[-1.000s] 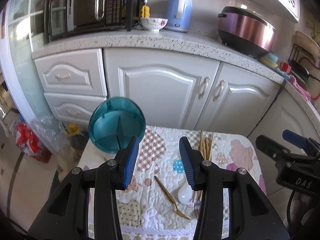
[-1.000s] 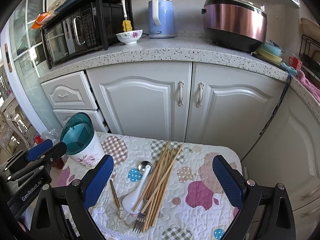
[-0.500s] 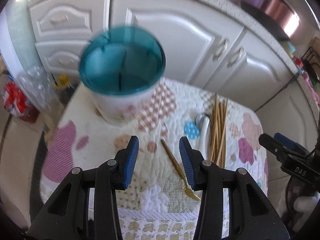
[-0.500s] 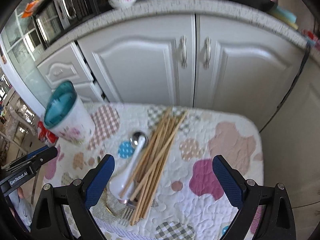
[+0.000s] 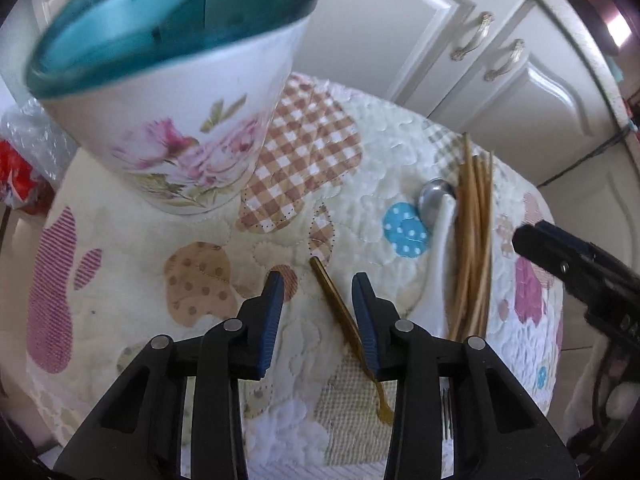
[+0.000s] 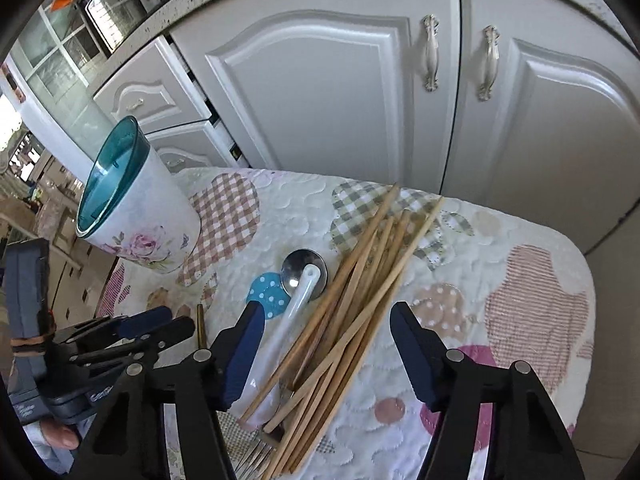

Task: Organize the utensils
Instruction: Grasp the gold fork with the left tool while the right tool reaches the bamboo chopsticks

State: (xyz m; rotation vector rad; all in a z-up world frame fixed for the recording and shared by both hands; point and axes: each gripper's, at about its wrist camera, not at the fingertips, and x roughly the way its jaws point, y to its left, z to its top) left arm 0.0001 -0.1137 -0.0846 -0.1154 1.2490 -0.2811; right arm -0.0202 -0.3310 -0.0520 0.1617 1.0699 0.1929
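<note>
The left tool [image 5: 318,294], jaws closing, straddles a gold utensil handle [image 5: 336,304] beside the floral holder [image 5: 172,92].

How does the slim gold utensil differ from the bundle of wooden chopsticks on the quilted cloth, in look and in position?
The slim gold metal utensil is a single shiny piece; the wooden chopsticks are many pale sticks in a loose, crossing bundle. The gold utensil lies alone on the cloth, between the closing jaws of the left gripper; the chopsticks rest partly on a white ceramic spoon, between the closing jaws of the right gripper. Both are long, thin and lying flat.
</note>
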